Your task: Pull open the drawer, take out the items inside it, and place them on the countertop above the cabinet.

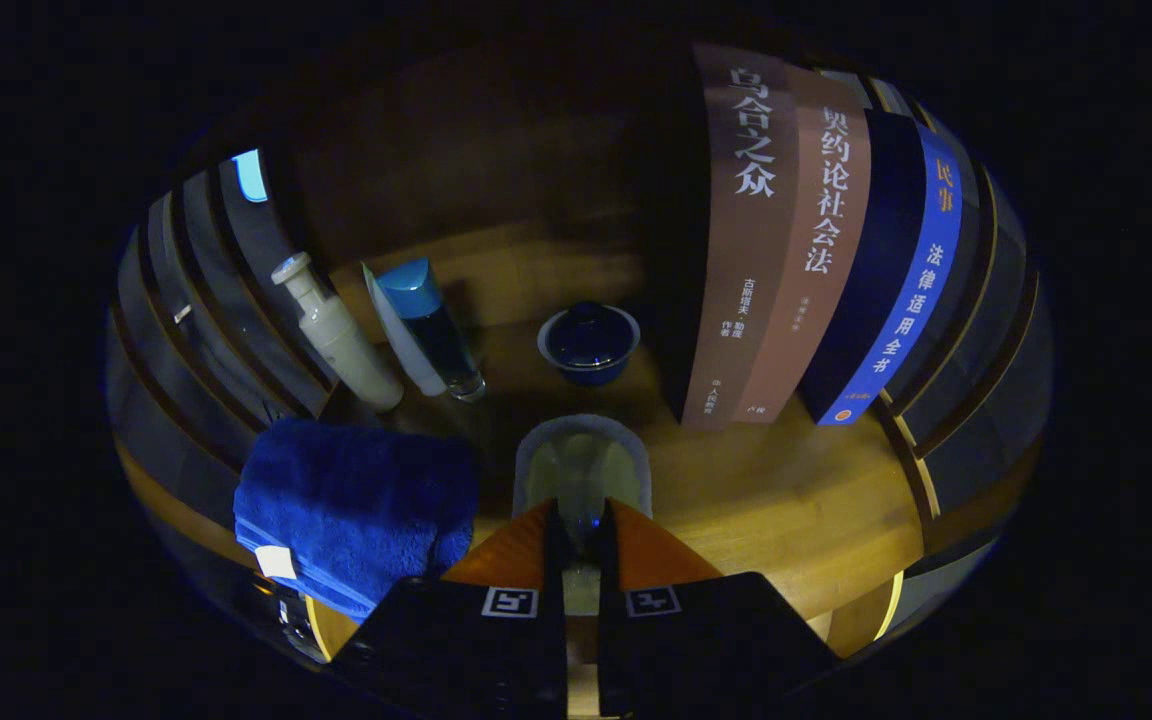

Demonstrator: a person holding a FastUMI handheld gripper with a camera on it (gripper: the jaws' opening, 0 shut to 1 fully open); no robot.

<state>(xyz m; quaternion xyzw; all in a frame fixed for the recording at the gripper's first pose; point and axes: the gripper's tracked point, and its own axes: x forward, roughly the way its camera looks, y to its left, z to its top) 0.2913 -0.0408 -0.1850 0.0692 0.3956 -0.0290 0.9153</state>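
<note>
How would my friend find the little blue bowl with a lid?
Start at the upright books on the wooden countertop. Left of them sits the blue lidded bowl, beyond the pale cup the gripper jaws pinch. It is round, squat and knob-topped.

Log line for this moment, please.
gripper: fingers shut on pale cup | cup over wooden countertop | beside: blue towel, books

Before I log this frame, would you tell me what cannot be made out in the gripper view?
- Gripper: the jaws stand nearly closed around the near edge of a pale cup; actual contact is hidden.
- Drawer: hidden below the gripper body, so open or shut is unknown.
- Blue towel: its near corner is covered by the gripper body.
- Lidded blue bowl: contents hidden by its lid and dim light.
- Wooden countertop: its back is lost in shadow.
</note>
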